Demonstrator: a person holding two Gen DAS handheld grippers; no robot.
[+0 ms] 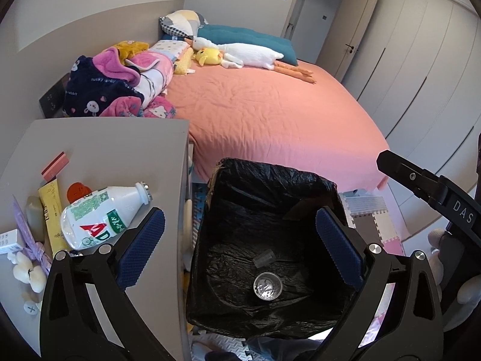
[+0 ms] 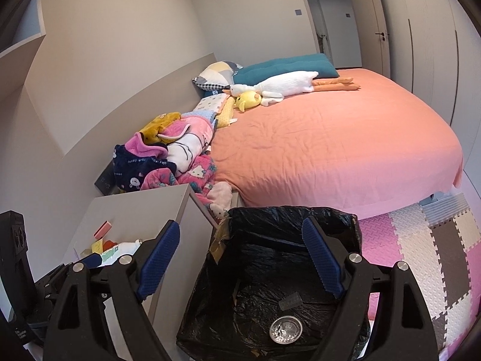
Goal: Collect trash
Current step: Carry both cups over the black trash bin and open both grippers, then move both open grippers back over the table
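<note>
A bin lined with a black bag (image 1: 270,171) (image 2: 300,210) stands on the floor between the nightstand and the bed. At its bottom lie a clear plastic cup (image 1: 267,285) (image 2: 285,329) and a smaller clear cup (image 1: 264,257) (image 2: 290,300). My left gripper (image 1: 240,213) hangs open above the bin with nothing between its blue pads. My right gripper (image 2: 240,225) is open over the same bin, also with nothing in it. A white plastic bottle (image 1: 105,216) (image 2: 120,249) lies on its side on the grey nightstand (image 1: 120,150), left of the left gripper.
Around the bottle on the nightstand lie a yellow sachet (image 1: 52,210), a pink box (image 1: 55,165), an orange lid (image 1: 78,191) and small white items. The bed with an orange sheet (image 1: 270,105) carries blankets and plush toys. Foam mats (image 2: 421,255) cover the floor.
</note>
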